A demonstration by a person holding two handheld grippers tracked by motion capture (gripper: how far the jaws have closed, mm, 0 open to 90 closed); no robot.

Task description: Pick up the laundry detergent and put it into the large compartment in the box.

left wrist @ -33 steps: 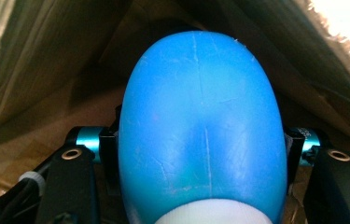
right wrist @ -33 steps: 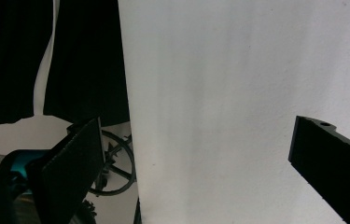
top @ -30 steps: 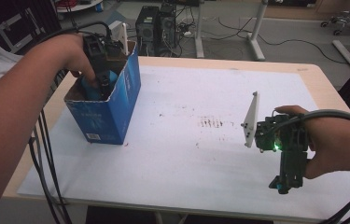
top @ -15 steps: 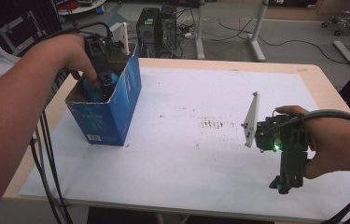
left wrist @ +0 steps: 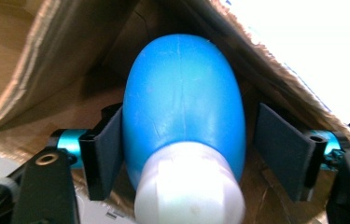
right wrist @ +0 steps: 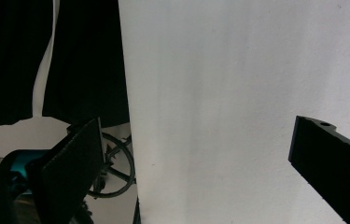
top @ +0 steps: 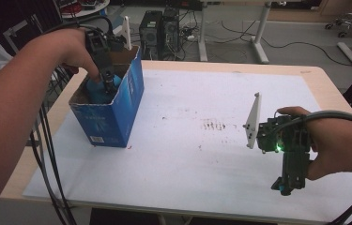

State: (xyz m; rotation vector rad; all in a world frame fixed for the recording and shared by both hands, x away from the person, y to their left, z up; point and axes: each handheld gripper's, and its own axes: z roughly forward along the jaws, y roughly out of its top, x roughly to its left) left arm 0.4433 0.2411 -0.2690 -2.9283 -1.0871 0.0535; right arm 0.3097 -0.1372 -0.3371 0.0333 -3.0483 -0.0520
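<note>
A: L gripper in blue box, jaws just been opening, blue bottle between, right pad off it.
B: R gripper? 
A: Wide open over table, holds nothing (bottle's base hidden).

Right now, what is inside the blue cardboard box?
A blue bottle with a white cap lies in the blue cardboard box, between the left hand-held gripper jaws, which have just been opening. The box floor beneath it is covered.
</note>
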